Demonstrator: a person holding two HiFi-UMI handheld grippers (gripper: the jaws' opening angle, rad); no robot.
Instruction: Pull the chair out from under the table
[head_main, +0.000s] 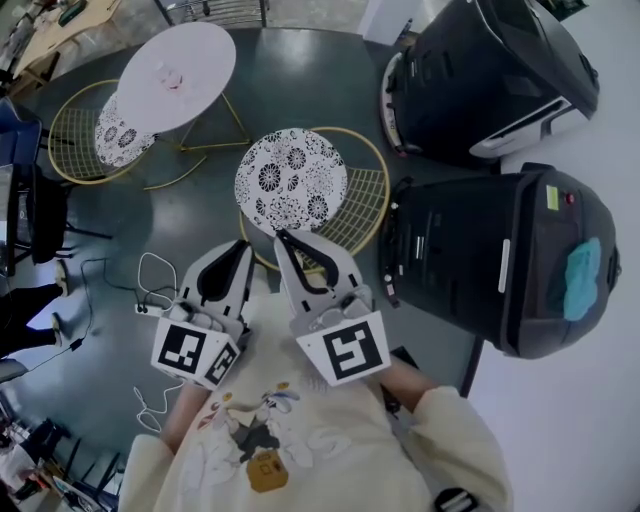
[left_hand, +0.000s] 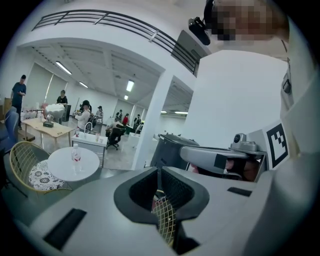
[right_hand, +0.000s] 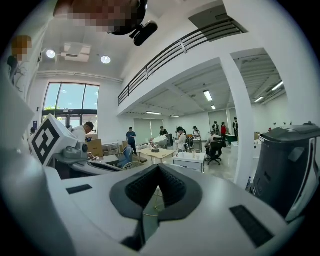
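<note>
Left gripper (head_main: 243, 245) and right gripper (head_main: 281, 236) are side by side, jaws together, holding nothing. The chair (head_main: 292, 180) stands at their 12 o'clock, clear of the table (head_main: 200, 50) at 11. A second chair (head_main: 90, 140) sits partly under that table. Dark machines (head_main: 490, 80) crowd 2 o'clock.

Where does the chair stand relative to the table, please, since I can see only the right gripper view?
Observer: In the head view the chair, with its patterned cushion, stands apart from the round white table, just beyond the left tool and the right tool.
Operator: Thank you. Is the left tool gripping it?
Observer: It seems not. The left gripper view shows its jaws together at the tip, with the chair's wire mesh only beyond them.
Operator: Is there another chair nearby?
Observer: Yes, a second chair sits at the table's other side, partly hidden under the tabletop's edge.
</note>
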